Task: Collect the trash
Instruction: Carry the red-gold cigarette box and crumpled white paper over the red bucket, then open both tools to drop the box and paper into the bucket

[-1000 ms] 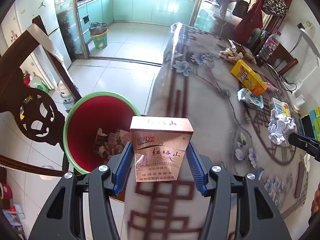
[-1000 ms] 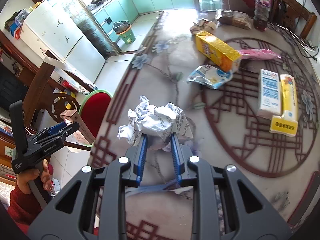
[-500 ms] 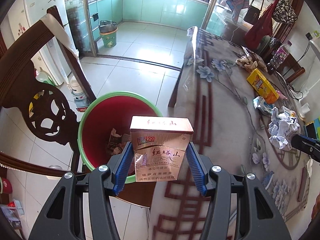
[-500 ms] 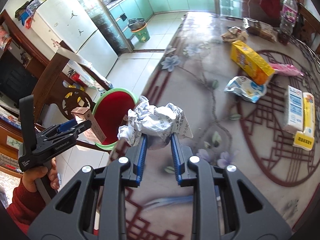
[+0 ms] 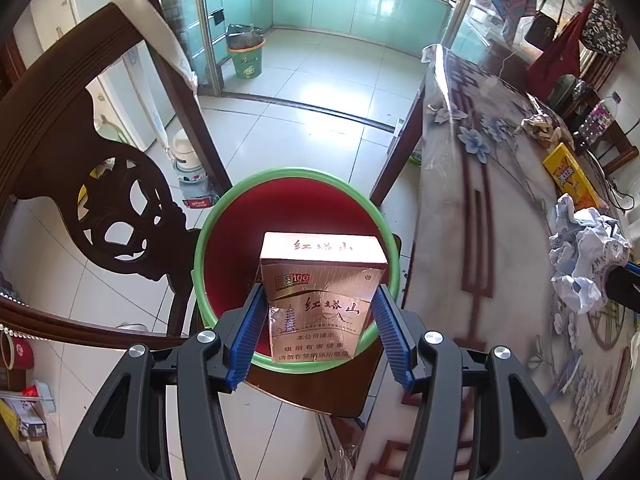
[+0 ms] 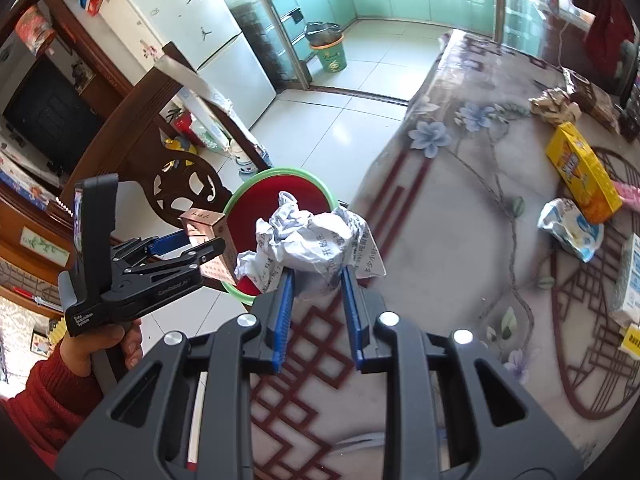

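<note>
My left gripper (image 5: 318, 300) is shut on a gold cigarette pack (image 5: 320, 292) and holds it right above the red bin with a green rim (image 5: 240, 216) that stands on a chair seat. The pack (image 6: 208, 232) and bin (image 6: 256, 188) also show in the right wrist view. My right gripper (image 6: 318, 276) is shut on a crumpled white paper ball (image 6: 308, 240) over the table's left edge, next to the bin. The paper ball also shows at the right in the left wrist view (image 5: 584, 256).
A carved dark wooden chair back (image 5: 92, 160) stands left of the bin. On the floral tablecloth (image 6: 460, 220) lie a yellow box (image 6: 580, 168), a blue-white wrapper (image 6: 572, 228), a brown crumpled wrapper (image 6: 556, 100) and white cartons (image 6: 632, 276). A green bin (image 5: 246, 56) stands by the kitchen door.
Both grippers moved left with their loads. The cigarette pack went from beside the table edge to above the bin. The paper ball came from mid-table to the table's left edge.
</note>
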A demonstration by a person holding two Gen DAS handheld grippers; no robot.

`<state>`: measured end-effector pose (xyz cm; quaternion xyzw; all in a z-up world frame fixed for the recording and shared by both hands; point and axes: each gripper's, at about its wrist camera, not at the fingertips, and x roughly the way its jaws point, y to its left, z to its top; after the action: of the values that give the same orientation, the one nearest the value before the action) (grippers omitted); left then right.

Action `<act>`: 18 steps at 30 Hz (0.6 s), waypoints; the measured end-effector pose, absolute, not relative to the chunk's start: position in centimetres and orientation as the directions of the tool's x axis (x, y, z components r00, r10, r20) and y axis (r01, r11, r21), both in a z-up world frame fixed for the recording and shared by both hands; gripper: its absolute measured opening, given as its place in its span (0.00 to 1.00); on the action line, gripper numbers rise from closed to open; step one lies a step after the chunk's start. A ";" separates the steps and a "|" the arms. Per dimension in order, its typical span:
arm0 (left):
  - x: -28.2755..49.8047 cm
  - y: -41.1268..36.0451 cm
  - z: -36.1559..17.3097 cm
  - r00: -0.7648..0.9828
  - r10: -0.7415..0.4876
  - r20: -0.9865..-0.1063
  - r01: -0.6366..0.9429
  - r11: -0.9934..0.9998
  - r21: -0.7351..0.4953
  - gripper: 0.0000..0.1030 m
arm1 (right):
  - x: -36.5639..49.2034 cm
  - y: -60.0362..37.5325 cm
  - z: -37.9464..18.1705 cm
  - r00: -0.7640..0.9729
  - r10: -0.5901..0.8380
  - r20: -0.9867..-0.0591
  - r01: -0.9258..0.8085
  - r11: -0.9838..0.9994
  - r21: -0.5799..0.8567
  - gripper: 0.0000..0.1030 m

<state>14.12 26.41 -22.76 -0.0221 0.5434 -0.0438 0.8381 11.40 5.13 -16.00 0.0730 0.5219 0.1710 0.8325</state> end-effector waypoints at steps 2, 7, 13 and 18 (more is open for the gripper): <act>14.5 26.9 -23.2 0.398 -0.092 -0.913 0.038 0.996 -0.083 0.51 | 12.0 6.1 -16.3 0.384 0.364 -0.848 -0.228 0.928 0.296 0.23; 15.5 27.6 -24.4 0.373 -0.086 -0.924 0.021 0.996 -0.085 0.51 | 13.5 8.3 -17.1 0.350 0.383 -0.855 -0.264 0.916 0.303 0.23; 16.8 28.3 -25.0 0.366 -0.095 -0.926 -0.003 0.995 -0.104 0.51 | 15.1 11.0 -18.0 0.312 0.398 -0.863 -0.323 0.898 0.297 0.23; 17.7 28.7 -25.3 0.362 -0.088 -0.928 -0.013 0.995 -0.100 0.50 | 16.1 12.9 -18.5 0.295 0.391 -0.872 -0.364 0.889 0.276 0.23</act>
<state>17.73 28.71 -25.32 -0.0451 0.5642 -0.0228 0.8241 16.09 12.87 -18.52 0.0123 0.5455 0.2348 0.8044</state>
